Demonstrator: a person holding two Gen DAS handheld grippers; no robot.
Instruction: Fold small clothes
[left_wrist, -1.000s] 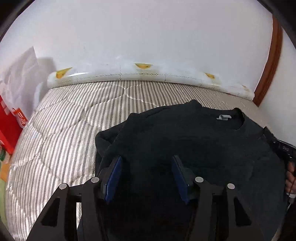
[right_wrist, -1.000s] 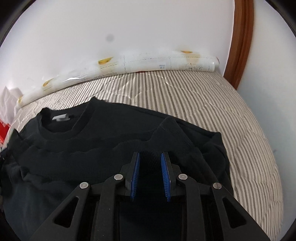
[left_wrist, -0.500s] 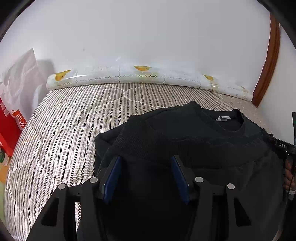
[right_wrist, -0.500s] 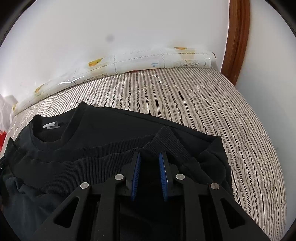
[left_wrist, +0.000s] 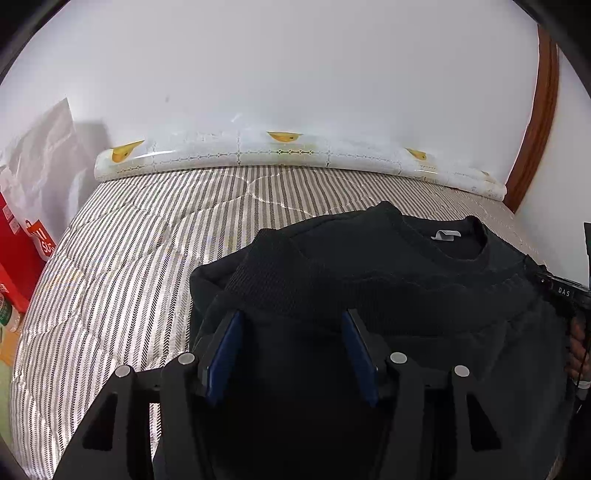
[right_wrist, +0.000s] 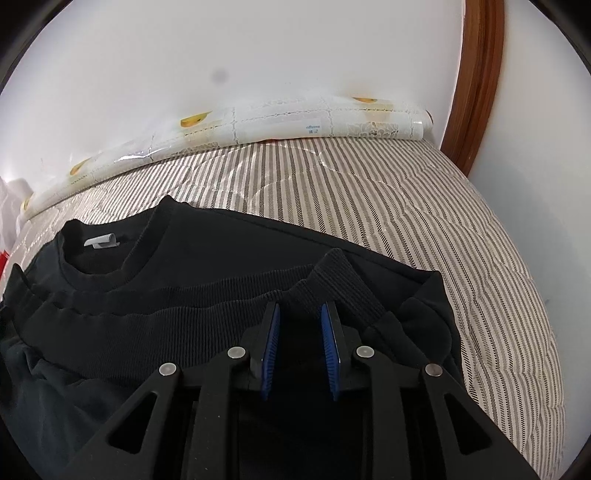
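A: Hem first. We carry the ribbed bottom edge (right_wrist: 221, 295) of the black knit sweater (left_wrist: 388, 258) up toward its collar (right_wrist: 107, 258), both corners level, and lay the fold square on the striped quilted mattress (left_wrist: 129, 258) where the sweater lies.

B: Starting left: our left gripper (left_wrist: 291, 347) stands wide apart, blue pads either side of bunched black fabric. Whether it truly pinches anything, we cannot tell.

A: And the right gripper (right_wrist: 301, 345)?

B: Jaws narrow but not closed, the ribbed corner rising between them. Grip there is also unclear, so we should confirm hold before pulling farther.
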